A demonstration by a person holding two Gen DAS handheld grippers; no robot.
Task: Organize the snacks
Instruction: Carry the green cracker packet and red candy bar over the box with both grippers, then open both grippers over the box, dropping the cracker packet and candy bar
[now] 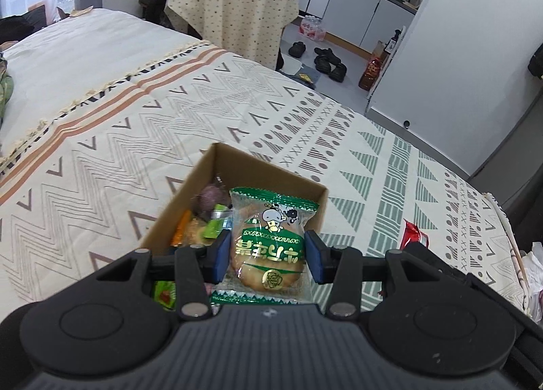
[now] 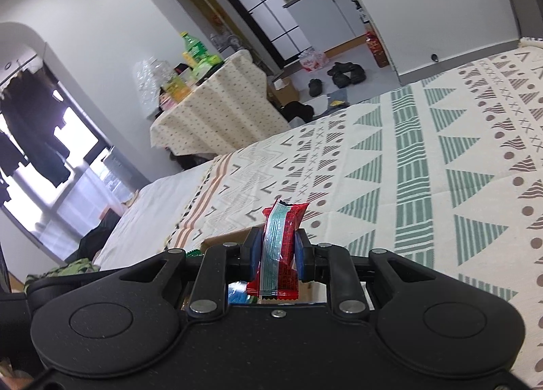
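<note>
- Patterned cotton, cream with green triangles and brown zigzags, covers the bed (image 1: 356,138) that carries everything in this scene.
- Cardboard box (image 1: 307,186) sits open on the bedspread, already holding several small wrapped snacks; from the right wrist view only a strip of its rim shows, low behind the fingers.
- Left gripper (image 1: 268,254) has its blue pads pressed on both sides of a green biscuit packet (image 1: 268,240), held flat-faced above the near end of the box.
- Right gripper (image 2: 278,251) is narrowed almost fully onto a slim red packet (image 2: 283,240), pinched edge-on and standing up between the pads.
- Risk: both hands appear to crowd the same small box, so the grippers could knock together or nudge the light box across the cloth.
- Risk: the red packet is gripped by a thin slippery edge, so it could twist out and land on the bedspread instead.
- Risk: the green packet may catch the box wall if released off centre.
</note>
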